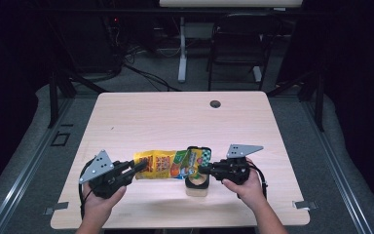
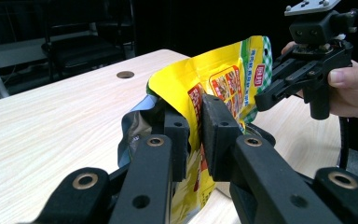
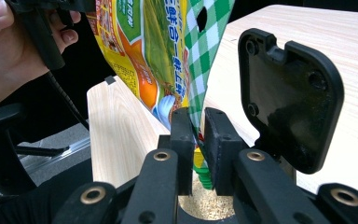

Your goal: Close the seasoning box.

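Two ends of one yellow printed snack bag (image 1: 168, 165) are pinched in my jaws: my left gripper (image 2: 193, 135) clamps the torn open end, my right gripper (image 3: 196, 149) the green-checked corner. Its long axis runs level between my hands, above the pale wooden table (image 1: 175, 117). That checked corner hangs directly over the small open container of tan grain (image 1: 197, 183), beside its raised black lid (image 3: 289, 98).

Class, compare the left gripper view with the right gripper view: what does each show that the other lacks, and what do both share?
Left gripper view: the bag's torn-open end with its silvery lining and the round hole in the table.
Right gripper view: the raised black lid and pale grains in the container under the bag.
Both: the yellow snack bag, pinched in that view's own gripper, and the wooden table.
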Demonstrator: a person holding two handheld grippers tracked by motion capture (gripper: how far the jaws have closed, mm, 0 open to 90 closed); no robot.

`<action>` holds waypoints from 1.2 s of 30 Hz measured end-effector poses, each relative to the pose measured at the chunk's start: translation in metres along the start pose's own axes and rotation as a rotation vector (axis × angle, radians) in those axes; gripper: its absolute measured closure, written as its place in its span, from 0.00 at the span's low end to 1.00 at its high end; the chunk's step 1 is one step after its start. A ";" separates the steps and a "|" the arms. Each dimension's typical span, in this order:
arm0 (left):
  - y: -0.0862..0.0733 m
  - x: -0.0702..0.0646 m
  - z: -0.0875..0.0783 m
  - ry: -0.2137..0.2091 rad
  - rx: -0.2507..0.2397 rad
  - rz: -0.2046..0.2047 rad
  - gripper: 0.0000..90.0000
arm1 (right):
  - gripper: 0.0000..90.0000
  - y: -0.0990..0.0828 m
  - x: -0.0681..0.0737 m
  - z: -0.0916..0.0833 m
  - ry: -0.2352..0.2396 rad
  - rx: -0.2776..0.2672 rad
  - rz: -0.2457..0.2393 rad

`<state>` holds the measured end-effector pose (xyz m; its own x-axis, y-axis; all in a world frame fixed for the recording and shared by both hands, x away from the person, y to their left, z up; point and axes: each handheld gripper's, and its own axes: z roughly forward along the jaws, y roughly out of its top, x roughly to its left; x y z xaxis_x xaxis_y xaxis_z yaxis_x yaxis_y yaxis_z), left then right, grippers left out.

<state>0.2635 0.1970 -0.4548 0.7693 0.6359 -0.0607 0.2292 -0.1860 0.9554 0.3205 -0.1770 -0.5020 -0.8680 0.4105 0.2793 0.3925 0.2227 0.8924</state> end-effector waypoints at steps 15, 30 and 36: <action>-0.011 0.007 -0.002 0.005 0.003 -0.020 0.90 | 1.00 0.001 0.008 0.004 -0.034 -0.032 -0.026; -0.026 0.017 -0.008 -0.002 0.005 -0.045 0.88 | 1.00 0.007 0.014 0.006 -0.018 -0.027 -0.046; -0.029 0.020 -0.007 -0.011 0.007 -0.046 0.87 | 1.00 0.009 0.016 0.007 -0.023 -0.024 -0.048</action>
<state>0.2676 0.2203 -0.4816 0.7647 0.6353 -0.1078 0.2688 -0.1624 0.9494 0.3126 -0.1626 -0.4919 -0.8783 0.4204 0.2275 0.3424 0.2213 0.9131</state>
